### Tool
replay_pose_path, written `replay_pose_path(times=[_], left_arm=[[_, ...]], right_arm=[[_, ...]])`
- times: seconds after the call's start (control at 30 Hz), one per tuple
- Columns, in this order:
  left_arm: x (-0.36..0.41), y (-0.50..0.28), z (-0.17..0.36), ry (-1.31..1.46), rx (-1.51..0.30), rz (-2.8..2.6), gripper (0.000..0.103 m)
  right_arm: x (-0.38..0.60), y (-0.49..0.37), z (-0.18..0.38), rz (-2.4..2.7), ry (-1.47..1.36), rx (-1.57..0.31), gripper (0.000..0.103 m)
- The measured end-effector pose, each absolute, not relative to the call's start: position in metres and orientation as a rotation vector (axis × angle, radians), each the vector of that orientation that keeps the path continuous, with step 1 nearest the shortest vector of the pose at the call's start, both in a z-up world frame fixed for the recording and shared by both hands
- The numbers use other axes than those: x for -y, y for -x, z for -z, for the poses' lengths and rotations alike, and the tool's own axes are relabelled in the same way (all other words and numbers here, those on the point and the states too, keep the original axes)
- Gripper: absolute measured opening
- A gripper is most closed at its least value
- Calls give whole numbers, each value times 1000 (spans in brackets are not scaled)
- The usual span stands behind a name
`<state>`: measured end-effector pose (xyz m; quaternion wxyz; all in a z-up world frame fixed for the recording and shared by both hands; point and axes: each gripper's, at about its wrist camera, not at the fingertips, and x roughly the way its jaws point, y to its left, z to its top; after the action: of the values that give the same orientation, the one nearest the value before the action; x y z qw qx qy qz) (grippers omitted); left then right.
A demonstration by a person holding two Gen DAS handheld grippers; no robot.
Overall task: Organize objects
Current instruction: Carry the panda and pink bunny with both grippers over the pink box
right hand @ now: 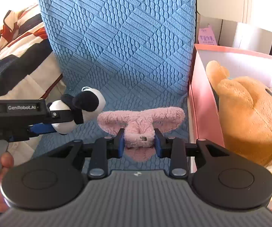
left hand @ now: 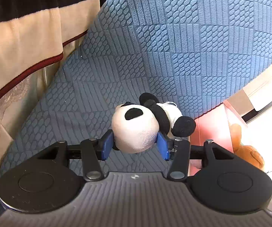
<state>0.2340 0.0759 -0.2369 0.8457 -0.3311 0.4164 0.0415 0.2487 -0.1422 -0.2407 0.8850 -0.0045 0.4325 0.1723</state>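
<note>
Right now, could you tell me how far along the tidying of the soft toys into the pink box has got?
Done: the orange bear already sits inside the pink box. In hand: the left gripper is shut on the panda and the right gripper is shut on the pink plush, both over the blue cover. Left: neither toy is in the box yet. No other loose toys show.

Blue textured cover (left hand: 173,37), striped blanket (left hand: 22,19).
</note>
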Motion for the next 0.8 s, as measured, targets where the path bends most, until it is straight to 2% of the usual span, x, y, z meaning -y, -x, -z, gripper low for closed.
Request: replay_pose_path(times=[0.37, 0.8], left_arm=[[-65, -215, 224, 671, -868, -82, 56], [-46, -175, 171, 665, -799, -62, 56]], right_arm=[[146, -245, 217, -443, 31, -944, 35], [180, -228, 166, -492, -20, -909, 35]])
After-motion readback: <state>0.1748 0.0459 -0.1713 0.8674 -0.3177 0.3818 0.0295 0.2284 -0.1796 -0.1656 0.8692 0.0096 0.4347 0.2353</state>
